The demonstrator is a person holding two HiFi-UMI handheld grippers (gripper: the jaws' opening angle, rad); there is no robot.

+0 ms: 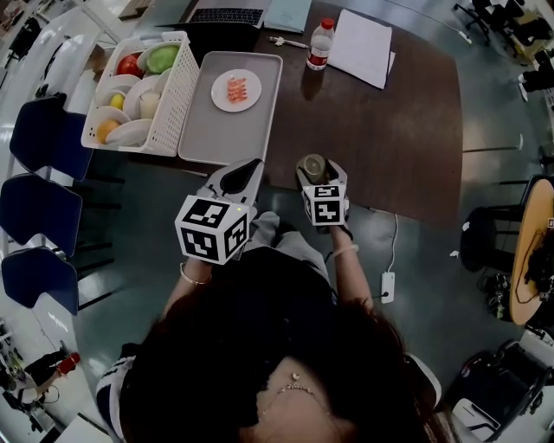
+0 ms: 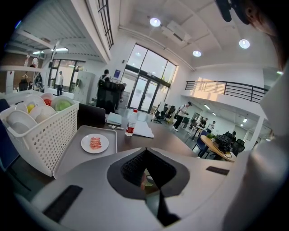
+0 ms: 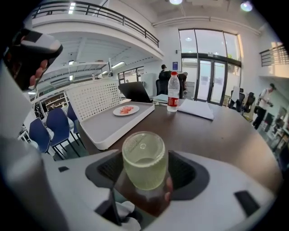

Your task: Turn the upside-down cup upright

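A dark brown desk (image 1: 415, 130) is standing on a grey floor (image 1: 433, 285), with three blue chairs (image 1: 39, 208) lining up at the head view's left. Tall glass doors (image 3: 207, 76) are letting daylight in. Round ceiling lights (image 2: 155, 21) are shining overhead, and a railed balcony (image 2: 226, 88) is running along the white wall.

One dark table (image 1: 415, 130) is showing, along with one pale green cup (image 1: 312, 165), one grey tray (image 1: 208, 130), one white basket (image 1: 177, 95), one red-capped bottle (image 1: 320, 43), one laptop (image 1: 227, 16) and one white sheet of paper (image 1: 359, 48). One small plate (image 1: 235, 90) is sitting on the tray. The basket is holding one red fruit (image 1: 130, 64), one green fruit (image 1: 162, 58), two yellow fruits (image 1: 107, 130) and white dishes too overlapped to count. Three blue chairs (image 1: 48, 134) are standing alongside. Two grippers are appearing, the left gripper (image 1: 245, 170) and the right gripper (image 1: 322, 175), each carrying one marker cube (image 1: 212, 229).
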